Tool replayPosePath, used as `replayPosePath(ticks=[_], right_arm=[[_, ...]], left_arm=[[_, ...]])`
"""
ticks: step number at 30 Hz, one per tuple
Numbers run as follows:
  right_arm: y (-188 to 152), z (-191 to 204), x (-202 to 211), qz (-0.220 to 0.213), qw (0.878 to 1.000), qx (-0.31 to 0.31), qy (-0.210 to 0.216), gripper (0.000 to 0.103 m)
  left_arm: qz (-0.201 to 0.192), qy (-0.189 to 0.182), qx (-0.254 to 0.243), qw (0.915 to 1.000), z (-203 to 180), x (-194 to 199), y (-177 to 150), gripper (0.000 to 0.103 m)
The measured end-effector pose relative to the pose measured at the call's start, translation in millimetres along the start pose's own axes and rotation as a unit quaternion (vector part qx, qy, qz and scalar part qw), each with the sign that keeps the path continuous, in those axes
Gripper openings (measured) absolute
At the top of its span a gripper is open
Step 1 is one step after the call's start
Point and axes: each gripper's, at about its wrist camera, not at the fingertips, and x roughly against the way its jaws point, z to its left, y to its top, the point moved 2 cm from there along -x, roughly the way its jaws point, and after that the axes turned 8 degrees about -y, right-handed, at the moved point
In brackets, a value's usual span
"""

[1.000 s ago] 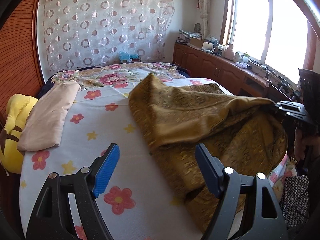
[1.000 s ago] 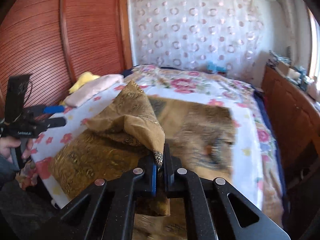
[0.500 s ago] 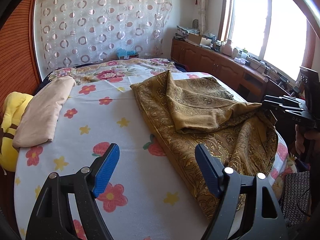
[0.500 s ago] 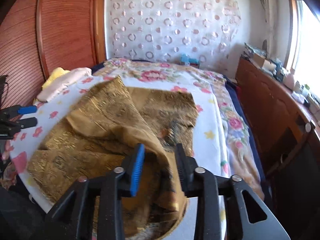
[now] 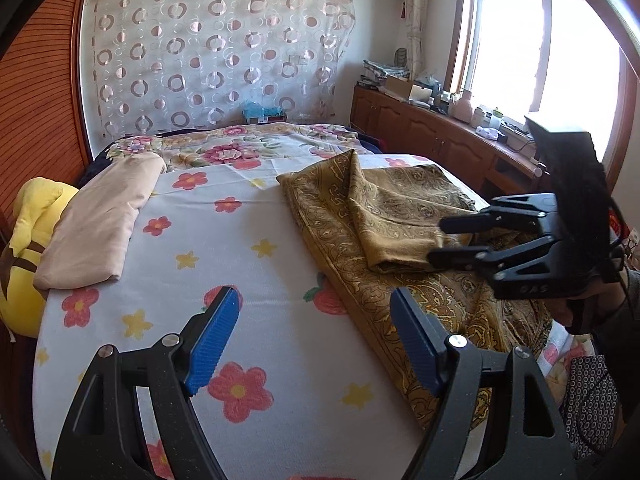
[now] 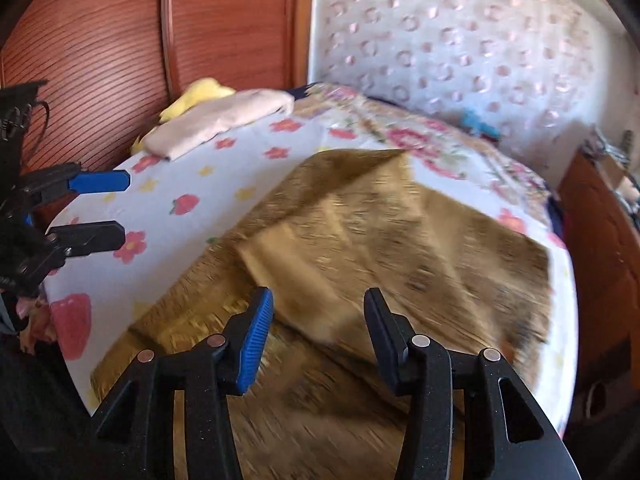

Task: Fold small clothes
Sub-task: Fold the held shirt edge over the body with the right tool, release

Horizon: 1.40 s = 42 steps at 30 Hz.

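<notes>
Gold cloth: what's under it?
Under the gold cloth lies the floral bedsheet, showing bare beside it. A folded-over flap rests on the cloth's own lower layer. Whatever else lies beneath is covered.

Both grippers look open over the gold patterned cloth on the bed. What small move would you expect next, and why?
Probably the right gripper lowers to pinch the near edge of the folded flap of the gold cloth. The flap lies crooked across the layer beneath, the right gripper hangs open just above it, and the left gripper, also open, sits over bare floral bedsheet beside the cloth.
</notes>
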Motion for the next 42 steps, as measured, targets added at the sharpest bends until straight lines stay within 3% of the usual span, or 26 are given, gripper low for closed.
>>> replayPosePath(ticks=[6, 11, 13, 17, 21, 26, 30, 32, 36, 40, 42], right_arm=[[11.6, 19.4, -28.4, 0.035, 0.998, 0.033, 0.038, 0.049], [15.8, 6.8, -53.6, 0.059, 0.997, 0.055, -0.007, 0.048], [20.5, -4.3, -56.5, 0.059, 0.997, 0.047, -0.011, 0.007], [39.6, -41.2, -43.3, 0.027, 0.998, 0.034, -0.052, 0.006], [60.6, -99.5, -38.9, 0.017, 0.992, -0.005, -0.122, 0.006], [74.7, -169.6, -54.6, 0.032, 0.975, -0.057, -0.210, 0.006], [71.0, -205.2, -81.4, 0.069, 0.956, -0.099, -0.267, 0.006], [65.7, -212.7, -84.5, 0.076, 0.951, -0.121, -0.274, 0.011], [60.4, -194.7, -72.2, 0.049, 0.962, -0.127, -0.237, 0.017], [22.6, -168.8, -41.0, 0.028, 0.974, -0.107, -0.199, 0.034], [1.1, -162.1, -21.9, 0.023, 0.978, -0.101, -0.182, 0.035]], left_arm=[[-0.002, -0.002, 0.009, 1.0000, 6.1, 1.6, -2.7, 0.079], [-0.001, -0.005, 0.009, 0.9999, 6.4, 1.3, -4.1, 0.079], [0.000, -0.006, 0.008, 0.9999, 4.8, 1.5, -4.8, 0.079], [0.002, -0.008, 0.009, 0.9999, 4.9, 0.3, -6.5, 0.079], [0.005, -0.012, 0.009, 0.9999, 3.9, -1.8, -7.5, 0.079], [0.010, -0.013, 0.005, 0.9998, 0.9, -4.8, -9.3, 0.079], [0.017, -0.014, 0.001, 0.9998, -1.2, -7.2, -12.1, 0.079], [0.023, -0.016, -0.003, 0.9996, -3.5, -9.5, -15.4, 0.079], [0.033, -0.023, -0.005, 0.9992, -6.4, -12.2, -22.5, 0.079], [0.045, -0.028, -0.008, 0.9986, -11.7, -13.4, -31.8, 0.079], [0.051, -0.034, -0.008, 0.9981, -15.2, -12.7, -37.2, 0.079]])
